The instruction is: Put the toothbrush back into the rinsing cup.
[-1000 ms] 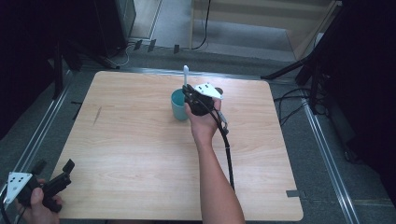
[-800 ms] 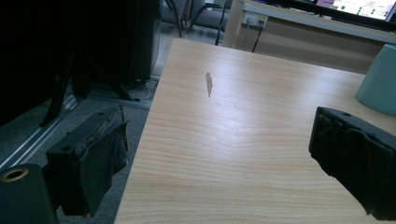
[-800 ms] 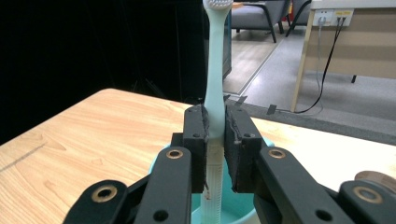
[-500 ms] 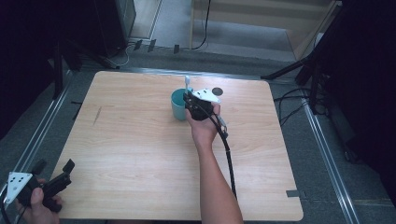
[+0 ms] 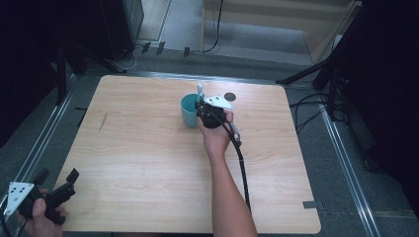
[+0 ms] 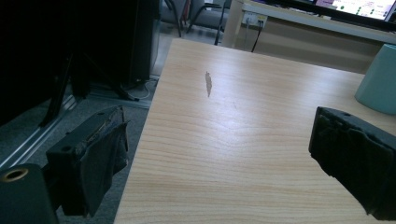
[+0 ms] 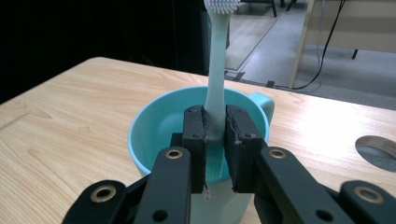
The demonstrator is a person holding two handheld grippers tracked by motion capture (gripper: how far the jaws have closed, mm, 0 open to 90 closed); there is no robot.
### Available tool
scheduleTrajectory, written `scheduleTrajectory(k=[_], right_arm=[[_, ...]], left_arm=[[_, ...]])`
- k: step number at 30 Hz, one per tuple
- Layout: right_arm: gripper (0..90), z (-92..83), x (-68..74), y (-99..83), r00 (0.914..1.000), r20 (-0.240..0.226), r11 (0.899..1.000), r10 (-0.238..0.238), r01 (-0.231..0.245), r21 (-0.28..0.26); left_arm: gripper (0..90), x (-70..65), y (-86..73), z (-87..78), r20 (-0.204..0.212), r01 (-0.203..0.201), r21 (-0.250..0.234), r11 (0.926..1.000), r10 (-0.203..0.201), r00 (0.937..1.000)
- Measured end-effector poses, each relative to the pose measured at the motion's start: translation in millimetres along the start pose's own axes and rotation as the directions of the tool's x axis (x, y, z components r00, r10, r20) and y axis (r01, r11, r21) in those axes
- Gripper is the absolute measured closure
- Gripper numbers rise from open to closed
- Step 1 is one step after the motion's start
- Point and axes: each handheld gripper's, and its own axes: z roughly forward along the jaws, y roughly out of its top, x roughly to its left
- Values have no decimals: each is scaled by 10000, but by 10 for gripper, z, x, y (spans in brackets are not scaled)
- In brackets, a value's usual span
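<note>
High view: the right gripper (image 5: 201, 106) is held over the far middle of the wooden table (image 5: 148, 163), at the rim of a teal cup (image 5: 188, 109); the left gripper (image 5: 57, 190) rests in the person's hand at the near left corner of the table, well apart from the cup. Right gripper view: the two black jaws are closed on the handle of a pale toothbrush (image 7: 216, 70), which stands nearly upright with its bristled head at the top and its lower end inside the cup (image 7: 154, 126); the cup's handle points away from the camera. Left gripper view: the jaws stand wide apart with nothing between them, above the table's left edge (image 6: 154, 116); the cup (image 6: 380, 79) appears at far right.
</note>
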Motion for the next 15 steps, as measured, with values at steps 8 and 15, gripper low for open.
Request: scheduleTrajectory(k=[8,15], right_arm=[[788,6,-41,-12,9998,-132,9998,161,-159,122],[750,-19,-78,4,9999,-133,9999,109,-107,99]], left_arm=[[49,2,0,0,15,23,3,10000,-23,10000],[49,1,0,1,15,28,-1,10000,-28,10000]])
